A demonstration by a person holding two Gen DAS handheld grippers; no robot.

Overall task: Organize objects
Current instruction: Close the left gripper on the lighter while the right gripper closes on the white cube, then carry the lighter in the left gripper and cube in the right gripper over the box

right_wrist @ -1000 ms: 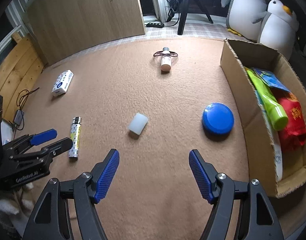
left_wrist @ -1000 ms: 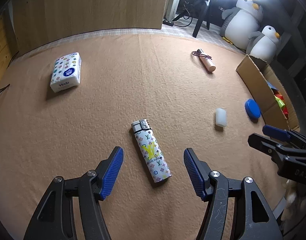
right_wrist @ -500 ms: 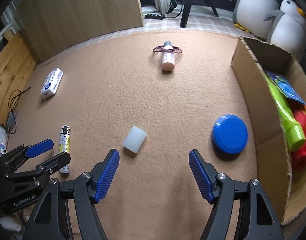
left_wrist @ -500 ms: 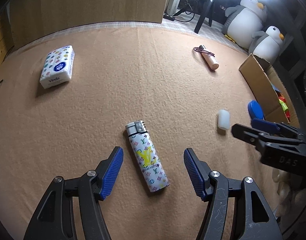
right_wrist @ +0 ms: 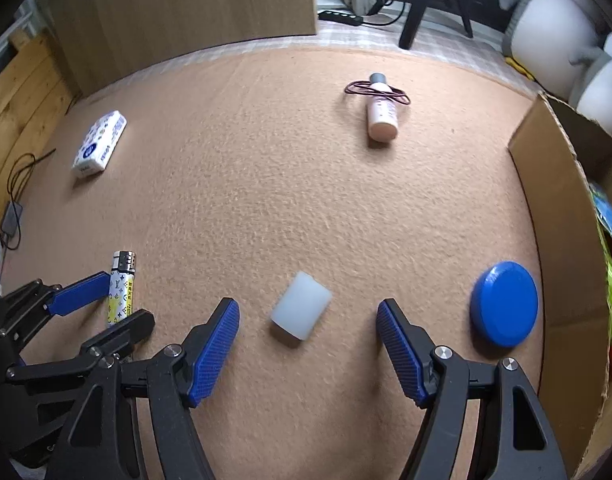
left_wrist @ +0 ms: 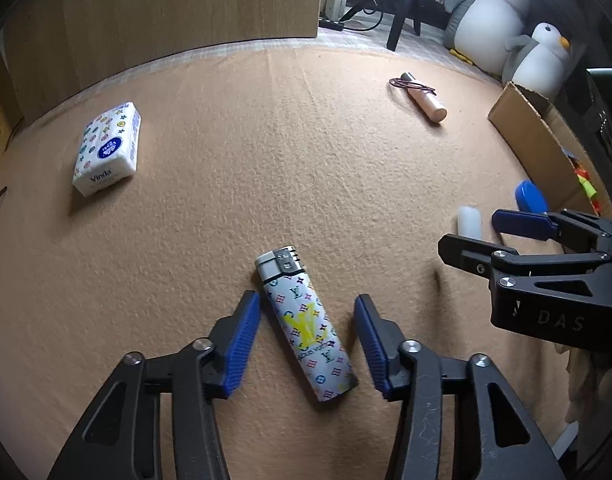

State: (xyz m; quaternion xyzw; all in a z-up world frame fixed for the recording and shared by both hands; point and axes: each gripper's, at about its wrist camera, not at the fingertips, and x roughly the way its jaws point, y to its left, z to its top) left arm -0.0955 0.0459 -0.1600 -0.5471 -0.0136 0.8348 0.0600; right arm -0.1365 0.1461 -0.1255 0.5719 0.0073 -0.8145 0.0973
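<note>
A patterned white lighter (left_wrist: 306,324) lies on the tan carpet between the open jaws of my left gripper (left_wrist: 307,346), which straddles it without touching. It also shows in the right wrist view (right_wrist: 121,288) beside the left gripper (right_wrist: 102,308). A white translucent block (right_wrist: 300,311) lies between the open jaws of my right gripper (right_wrist: 307,350), not touched. The block (left_wrist: 469,222) and right gripper (left_wrist: 493,236) show at the right of the left wrist view. A blue round lid (right_wrist: 504,303) lies beside the cardboard box (right_wrist: 553,216).
A tissue pack (left_wrist: 108,148) lies at the far left, a small pink bottle with a cord (left_wrist: 423,98) at the far right. The box holds colourful items. Two plush penguins (left_wrist: 501,12), a tripod leg and a wooden panel (left_wrist: 166,12) stand beyond the carpet.
Both grippers moved forward and down: the lighter now sits between the left jaws, which have narrowed, and the white block between the right jaws.
</note>
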